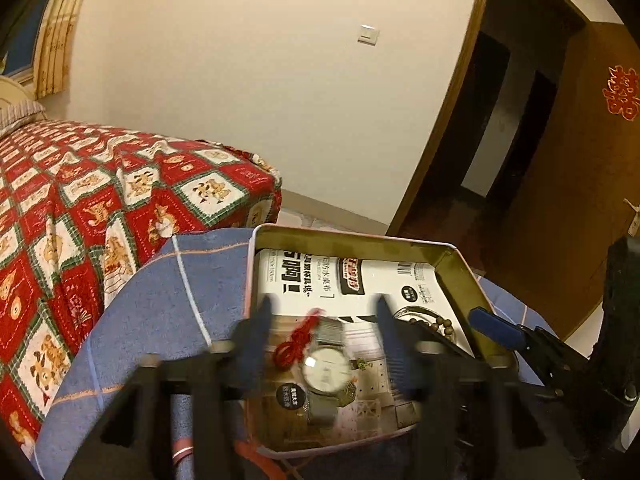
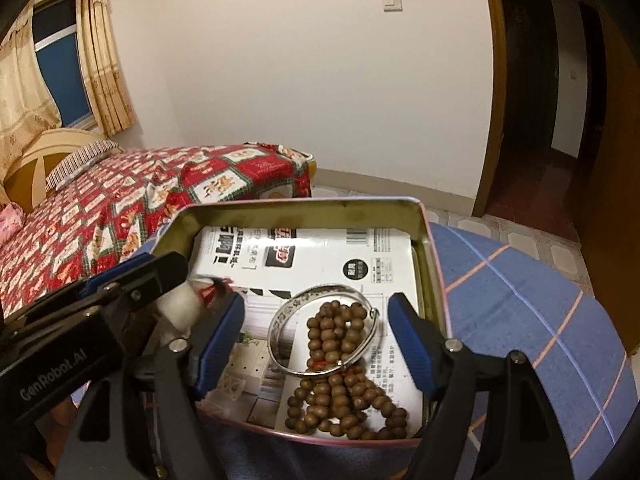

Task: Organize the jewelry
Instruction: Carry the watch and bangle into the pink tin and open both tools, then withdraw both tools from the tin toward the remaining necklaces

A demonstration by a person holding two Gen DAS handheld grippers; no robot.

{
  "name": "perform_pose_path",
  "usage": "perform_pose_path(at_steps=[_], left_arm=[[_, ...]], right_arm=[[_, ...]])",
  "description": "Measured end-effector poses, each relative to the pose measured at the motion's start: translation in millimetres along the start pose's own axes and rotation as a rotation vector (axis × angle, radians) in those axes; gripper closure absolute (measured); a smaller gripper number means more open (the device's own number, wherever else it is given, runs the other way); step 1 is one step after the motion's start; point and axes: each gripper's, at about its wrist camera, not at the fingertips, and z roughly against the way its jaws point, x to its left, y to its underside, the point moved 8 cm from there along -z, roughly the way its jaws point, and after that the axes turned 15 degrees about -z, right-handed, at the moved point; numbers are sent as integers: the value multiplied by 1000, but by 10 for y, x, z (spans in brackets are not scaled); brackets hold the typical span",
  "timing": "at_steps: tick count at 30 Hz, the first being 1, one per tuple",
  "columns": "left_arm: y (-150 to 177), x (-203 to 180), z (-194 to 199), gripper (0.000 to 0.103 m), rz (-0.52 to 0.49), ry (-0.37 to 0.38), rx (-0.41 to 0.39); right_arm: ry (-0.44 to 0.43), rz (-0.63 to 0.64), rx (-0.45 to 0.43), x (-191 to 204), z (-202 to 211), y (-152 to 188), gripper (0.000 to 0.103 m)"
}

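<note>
**Metal tin holds all the jewelry, both tongs released above it**

Red patchwork covers the bed (image 1: 100, 200) at far left, beyond the surface (image 1: 160, 300) with its blue checked cloth. On that cloth sits the open tin (image 1: 360, 240), lined with a printed paper sheet (image 2: 320, 256).

Going left to right inside the tin: a red knotted cord (image 1: 296, 340) lies at the left, touching the wristwatch (image 1: 326, 368), whose pale round face sits directly between the fingers of the left tongs (image 1: 324, 332). Those tongs are released, pads apart and pressing on nothing; the watch band runs roughly along the line the tongs point, so the fingers straddle the case across its narrow way. The view is blurred, so whether the tips touch the paper I cannot tell.

Further right, a silver bangle (image 2: 280, 320) lies flat, overlapping the brown bead string (image 2: 344, 380), which trails toward the tin's near edge. The right tongs (image 2: 316, 340) hang over this pair, spread wide, gripping nothing.

Judging by this, each piece already rests in the tin. The left hand is nearer the watch, the right hand nearer the bangle and beads.
</note>
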Motion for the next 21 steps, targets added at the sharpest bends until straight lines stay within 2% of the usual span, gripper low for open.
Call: perform_pose_path(at_steps=[3,9,13,17,21], left_arm=[[-29,4,47,36,12,4,-14],[-96,3,179,35,-24,-43,-58],[-51,-6,257,35,-44,-78,-46],[77,-25,348,35,-44,-108,-14],[168,-81,491,35,-106,-194,8]], right_arm=[[-7,-16,-14,-8,53,-37,20],[26,2,-48,6,181,-82,20],[67,9,-61,-26,269,-40,20],[73,-14,-41,-90,356,89,20],[81,-49,-53,-171,529,148,20]])
